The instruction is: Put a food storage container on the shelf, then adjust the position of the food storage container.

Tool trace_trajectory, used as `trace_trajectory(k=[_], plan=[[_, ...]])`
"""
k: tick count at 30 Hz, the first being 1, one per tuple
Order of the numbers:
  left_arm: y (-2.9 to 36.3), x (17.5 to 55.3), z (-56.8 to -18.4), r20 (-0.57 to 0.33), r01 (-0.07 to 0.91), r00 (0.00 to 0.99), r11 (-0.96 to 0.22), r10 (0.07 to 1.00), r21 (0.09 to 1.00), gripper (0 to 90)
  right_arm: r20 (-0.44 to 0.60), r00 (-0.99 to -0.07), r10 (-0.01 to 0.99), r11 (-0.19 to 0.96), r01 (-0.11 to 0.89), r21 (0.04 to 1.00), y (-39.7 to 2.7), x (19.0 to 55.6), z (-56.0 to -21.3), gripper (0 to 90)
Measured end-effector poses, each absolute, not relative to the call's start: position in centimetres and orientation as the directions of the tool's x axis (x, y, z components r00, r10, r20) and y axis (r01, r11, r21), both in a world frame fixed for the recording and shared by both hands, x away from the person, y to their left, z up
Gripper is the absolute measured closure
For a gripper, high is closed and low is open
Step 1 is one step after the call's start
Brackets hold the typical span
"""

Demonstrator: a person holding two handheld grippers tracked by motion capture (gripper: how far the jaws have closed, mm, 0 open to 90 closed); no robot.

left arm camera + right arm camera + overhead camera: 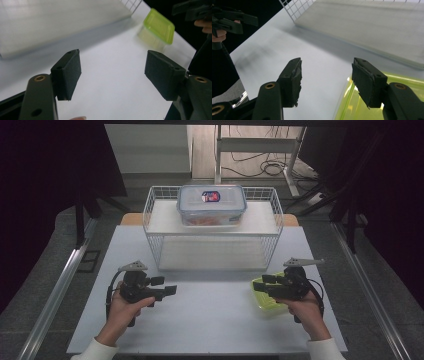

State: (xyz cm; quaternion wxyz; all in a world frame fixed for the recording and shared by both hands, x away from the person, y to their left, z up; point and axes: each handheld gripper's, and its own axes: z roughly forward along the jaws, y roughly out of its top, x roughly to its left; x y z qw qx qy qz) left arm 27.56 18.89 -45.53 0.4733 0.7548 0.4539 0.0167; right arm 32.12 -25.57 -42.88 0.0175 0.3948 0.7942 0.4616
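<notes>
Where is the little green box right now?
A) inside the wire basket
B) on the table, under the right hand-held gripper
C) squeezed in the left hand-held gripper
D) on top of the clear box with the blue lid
B: the little green box sits on the table beneath the open right hand-held gripper, in front of the wire basket.

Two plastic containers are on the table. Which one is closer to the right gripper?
The small green container at the table's front right: the right gripper hovers just above it, jaws open. The larger clear box with the blue-rimmed lid sits far back on the wire basket.
</notes>
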Motion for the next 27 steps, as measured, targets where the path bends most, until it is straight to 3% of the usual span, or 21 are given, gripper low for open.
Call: trace_trajectory(k=[9,15,18,20,21,22,23,24,27], plan=[[19.1,27.1,-46.4,-0.411,0.684,0.578,-0.144,0.705,0.715,29.2,0.324,-0.678,0.659,0.277,0.62,0.734,-26.0,31.8,-43.6,42.6],[19.3,26.8,-46.4,-0.392,0.676,0.571,-0.142,0.722,0.723,28.4,0.309,-0.666,0.679,0.276,0.621,0.733,-27.0,31.4,-43.5,52.4],[19.4,26.5,-46.4,-0.379,0.676,0.568,-0.151,0.731,0.721,27.5,0.299,-0.658,0.691,0.281,0.626,0.727,-27.3,31.4,-43.4,61.3],[19.4,26.5,-46.4,-0.373,0.676,0.571,-0.162,0.731,0.719,26.9,0.294,-0.642,0.708,0.278,0.636,0.72,-27.9,31.6,-43.5,73.3],[19.4,26.5,-46.4,-0.373,0.676,0.571,-0.162,0.731,0.719,26.7,0.294,-0.642,0.708,0.278,0.636,0.72,-27.9,31.6,-43.5,73.3],[19.3,26.5,-46.5,-0.372,0.677,0.573,-0.167,0.73,0.717,26.4,0.283,-0.632,0.722,0.284,0.643,0.712,-28.5,31.7,-43.6,82.9],[19.3,26.6,-46.5,-0.37,0.678,0.575,-0.171,0.73,0.715,26.4,0.283,-0.632,0.722,0.284,0.643,0.712,-28.5,31.7,-43.6,82.9],[19.2,26.6,-46.6,-0.371,0.678,0.576,-0.173,0.728,0.714,26.2,0.269,-0.615,0.742,0.286,0.652,0.702,-29.2,31.9,-43.7,88.9],[19.2,26.7,-46.7,-0.37,0.681,0.576,-0.178,0.729,0.71,26.1,0.247,-0.594,0.766,0.286,0.659,0.696,-30.0,32.1,-43.8,89.1]])
